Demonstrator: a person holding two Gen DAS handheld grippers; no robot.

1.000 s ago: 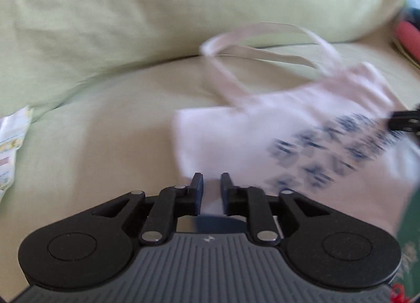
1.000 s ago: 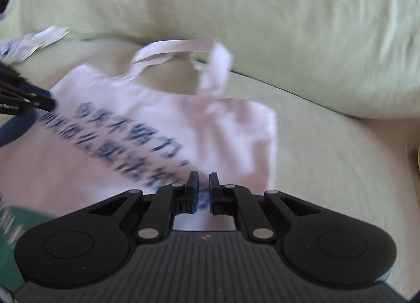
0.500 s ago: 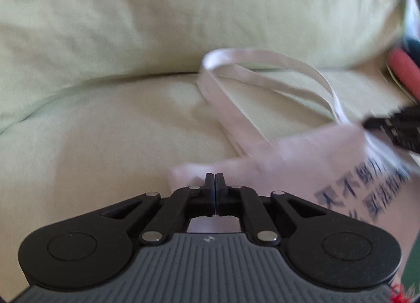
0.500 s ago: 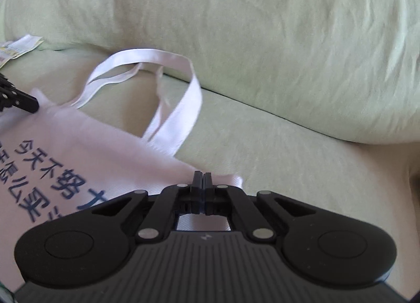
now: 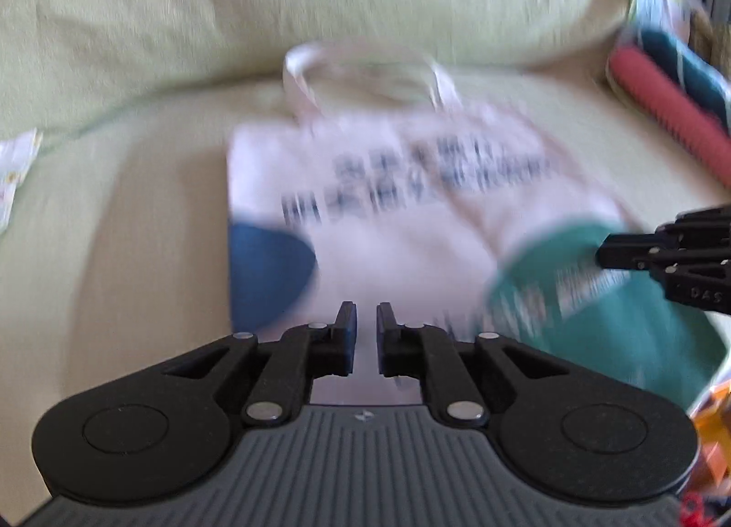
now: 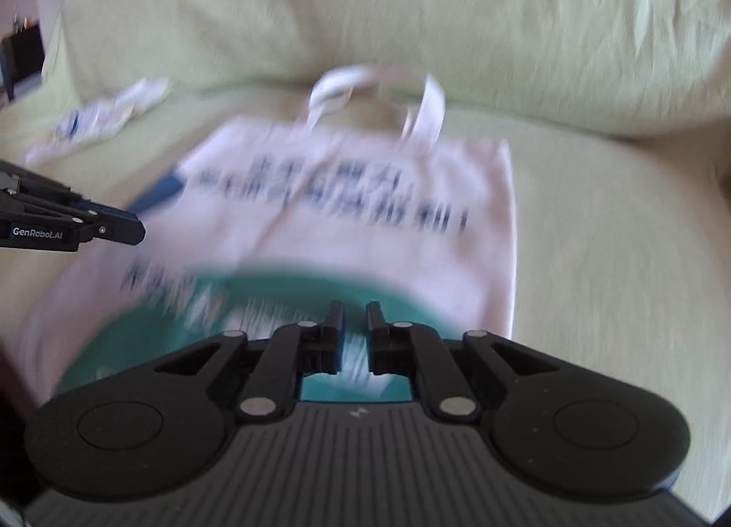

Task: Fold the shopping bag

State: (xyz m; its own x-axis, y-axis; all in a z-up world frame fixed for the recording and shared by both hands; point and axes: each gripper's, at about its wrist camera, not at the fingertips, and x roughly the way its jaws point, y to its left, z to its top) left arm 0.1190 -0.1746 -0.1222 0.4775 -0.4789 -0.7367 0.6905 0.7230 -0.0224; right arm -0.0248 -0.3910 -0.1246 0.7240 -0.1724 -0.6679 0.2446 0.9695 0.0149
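Left wrist: both tongs [image 5: 366, 321] [image 6: 352, 321] released over the shopping bag [image 5: 411, 207]; red roll [image 5: 667, 116] nearby.

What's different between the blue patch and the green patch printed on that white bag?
The blue patch sits on the shopping bag's left side, the green patch on its right. The green patch looks larger than the blue patch. The green patch carries white lettering; the blue patch looks plain, though blurred. Both have curved edges.
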